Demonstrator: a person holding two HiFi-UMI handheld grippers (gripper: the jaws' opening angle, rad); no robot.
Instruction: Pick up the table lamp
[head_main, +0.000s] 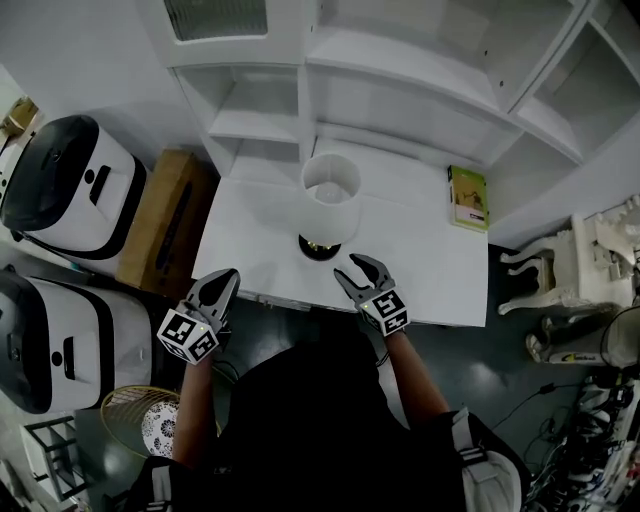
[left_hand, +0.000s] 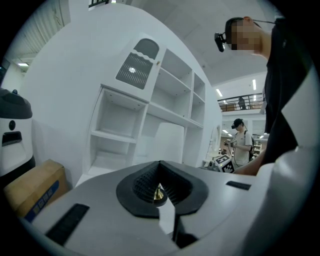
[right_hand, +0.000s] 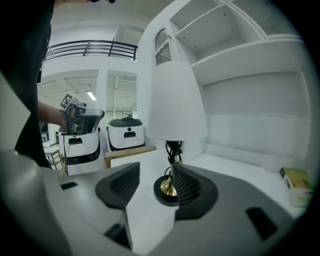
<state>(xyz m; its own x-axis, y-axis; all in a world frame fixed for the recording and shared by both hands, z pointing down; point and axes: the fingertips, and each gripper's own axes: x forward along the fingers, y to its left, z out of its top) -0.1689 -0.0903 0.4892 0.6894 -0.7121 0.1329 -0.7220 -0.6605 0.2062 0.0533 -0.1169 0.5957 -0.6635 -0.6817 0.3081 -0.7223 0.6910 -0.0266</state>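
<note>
The table lamp has a white shade (head_main: 330, 190) and a brass stem on a black round base (head_main: 320, 247). It stands upright on the white table (head_main: 250, 235), near the front edge. My right gripper (head_main: 355, 268) hovers just right of the base with its jaws open. In the right gripper view the base (right_hand: 167, 192) lies just ahead of the open gripper (right_hand: 155, 187), close to the right pad, nothing pressed. My left gripper (head_main: 224, 282) hangs off the table's front left corner, jaws together and empty. Its own view shows only a sliver of the brass stem (left_hand: 159, 194).
White shelving (head_main: 400, 90) rises behind the table. A green book (head_main: 468, 197) lies at the table's right end. A cardboard box (head_main: 165, 215) and two white machines (head_main: 70, 185) stand to the left. A white carved chair (head_main: 570, 265) is on the right.
</note>
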